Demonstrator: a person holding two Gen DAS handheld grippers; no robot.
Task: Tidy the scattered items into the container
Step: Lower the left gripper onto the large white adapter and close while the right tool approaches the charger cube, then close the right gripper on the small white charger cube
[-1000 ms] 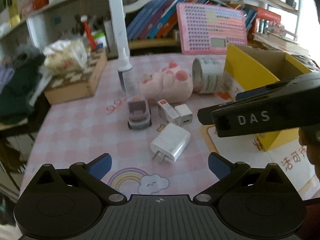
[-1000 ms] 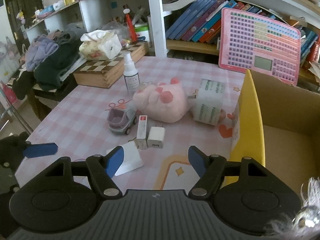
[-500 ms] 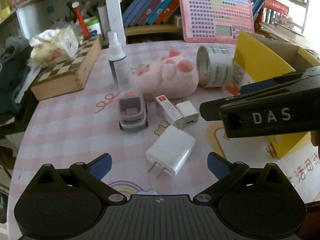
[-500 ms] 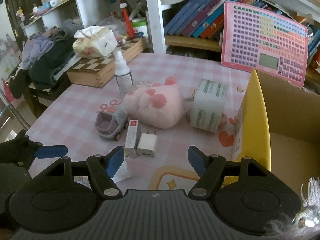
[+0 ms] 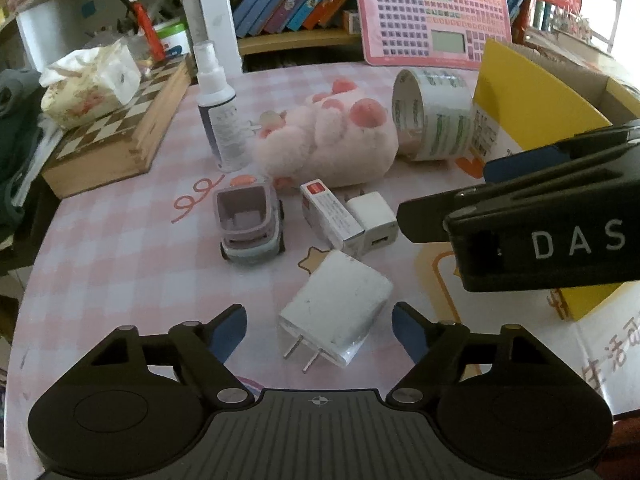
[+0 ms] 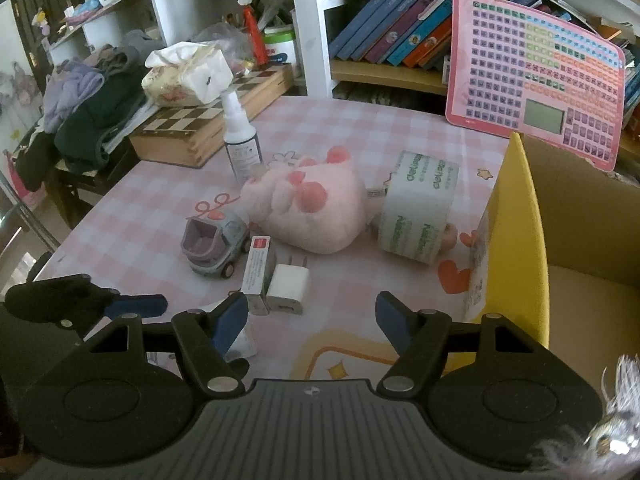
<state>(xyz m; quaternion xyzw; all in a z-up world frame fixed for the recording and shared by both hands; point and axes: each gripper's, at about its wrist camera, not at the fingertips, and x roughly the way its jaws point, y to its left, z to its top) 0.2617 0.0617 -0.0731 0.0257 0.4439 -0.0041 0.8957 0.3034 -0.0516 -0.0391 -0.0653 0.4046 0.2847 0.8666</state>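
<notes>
My left gripper (image 5: 319, 326) is open, its blue fingertips either side of a large white charger (image 5: 336, 312) lying on the pink tablecloth. Beyond it lie a small white plug (image 5: 374, 222), a small white box (image 5: 332, 220), a grey toy truck (image 5: 248, 224), a pink plush (image 5: 328, 148), a spray bottle (image 5: 218, 108) and a tape roll (image 5: 432, 114). The yellow cardboard box (image 6: 520, 240) stands at the right. My right gripper (image 6: 308, 320) is open and empty, just short of the small plug (image 6: 288, 288). It crosses the left wrist view (image 5: 520, 220).
A wooden chess box (image 5: 116, 136) with a tissue pack (image 5: 88, 80) sits at the back left. A pink keyboard toy (image 6: 536, 76) leans on the bookshelf behind. Clothes are piled on a chair (image 6: 80, 120) at the left table edge.
My left gripper has moved forward and down, so the large charger now lies between its fingertips. My right gripper has crept forward toward the small plug.
</notes>
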